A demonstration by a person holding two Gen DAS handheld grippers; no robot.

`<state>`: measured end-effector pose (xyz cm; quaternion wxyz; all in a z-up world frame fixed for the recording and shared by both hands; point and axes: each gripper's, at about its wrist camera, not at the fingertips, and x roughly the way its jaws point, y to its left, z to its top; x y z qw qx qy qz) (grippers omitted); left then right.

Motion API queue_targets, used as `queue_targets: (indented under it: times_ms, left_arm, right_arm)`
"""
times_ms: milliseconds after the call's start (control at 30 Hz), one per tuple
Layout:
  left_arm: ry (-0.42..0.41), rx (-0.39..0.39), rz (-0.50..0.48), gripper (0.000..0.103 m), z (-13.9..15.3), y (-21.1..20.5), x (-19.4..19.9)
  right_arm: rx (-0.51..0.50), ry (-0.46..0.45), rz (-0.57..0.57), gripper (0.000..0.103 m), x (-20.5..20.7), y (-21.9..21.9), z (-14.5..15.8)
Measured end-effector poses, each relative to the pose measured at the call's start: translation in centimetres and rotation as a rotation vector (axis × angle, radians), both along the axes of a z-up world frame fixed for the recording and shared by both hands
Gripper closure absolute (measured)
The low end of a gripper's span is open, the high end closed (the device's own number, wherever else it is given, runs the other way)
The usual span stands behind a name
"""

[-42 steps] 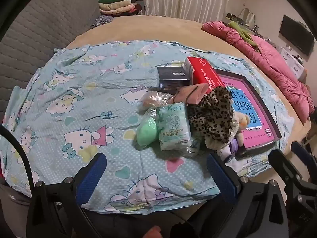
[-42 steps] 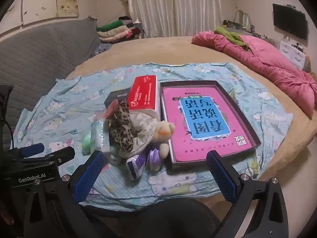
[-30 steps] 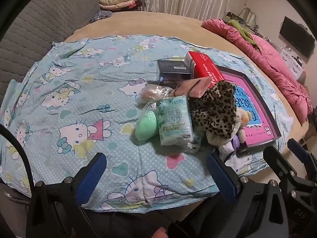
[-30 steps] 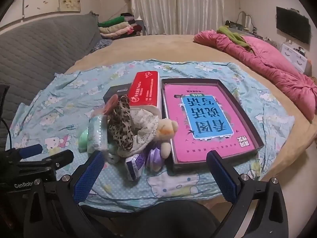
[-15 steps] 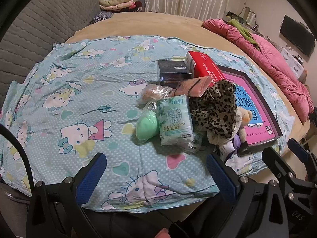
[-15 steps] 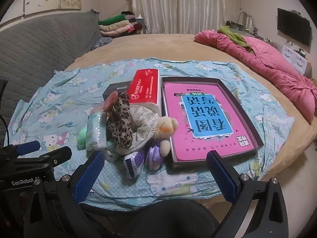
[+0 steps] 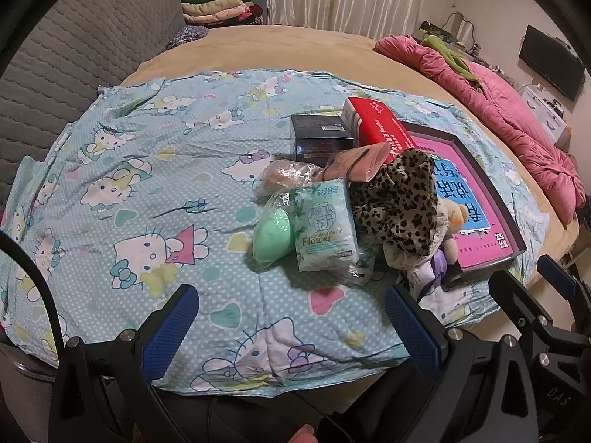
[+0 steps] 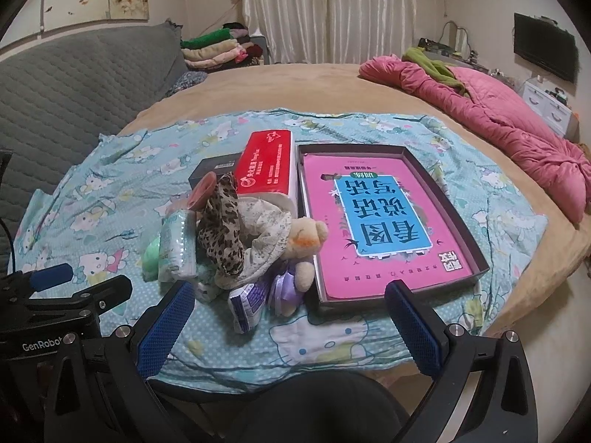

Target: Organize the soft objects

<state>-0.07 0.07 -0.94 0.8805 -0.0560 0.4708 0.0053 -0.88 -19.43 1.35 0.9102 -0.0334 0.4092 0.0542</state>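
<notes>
A heap of soft things lies on the Hello Kitty sheet (image 7: 147,170): a green tissue pack (image 7: 325,225), a green sponge ball (image 7: 272,236), a leopard-print cloth (image 7: 399,203), a tan plush bear (image 8: 304,236) and small wrapped packs (image 8: 245,304). My left gripper (image 7: 291,328) is open and empty, short of the heap. My right gripper (image 8: 288,328) is open and empty at the sheet's near edge, just short of the heap. The left gripper also shows in the right wrist view (image 8: 85,288).
A dark tray (image 8: 476,258) with a pink and blue book (image 8: 376,221) lies right of the heap. A red box (image 8: 266,162) and a dark box (image 7: 319,136) stand behind it. A pink quilt (image 8: 498,118) lies far right, a grey headboard (image 7: 74,48) left.
Both views have shifted slightly; the grippers stay open and short of the heap. Nothing on the sheet has moved.
</notes>
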Motion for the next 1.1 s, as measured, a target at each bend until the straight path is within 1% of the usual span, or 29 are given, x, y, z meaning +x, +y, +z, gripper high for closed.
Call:
queue_targets:
  times_ms: [767, 1100]
  left_arm:
    - [-0.005, 0.007, -0.004, 0.002, 0.28, -0.18, -0.15]
    - [0.0, -0.024, 0.008, 0.002, 0.01, 0.43, -0.03]
  right_arm:
    - [0.0, -0.002, -0.004, 0.0, 0.0, -0.05, 0.11]
    - [0.003, -0.01, 0.001, 0.0, 0.17, 0.0, 0.07]
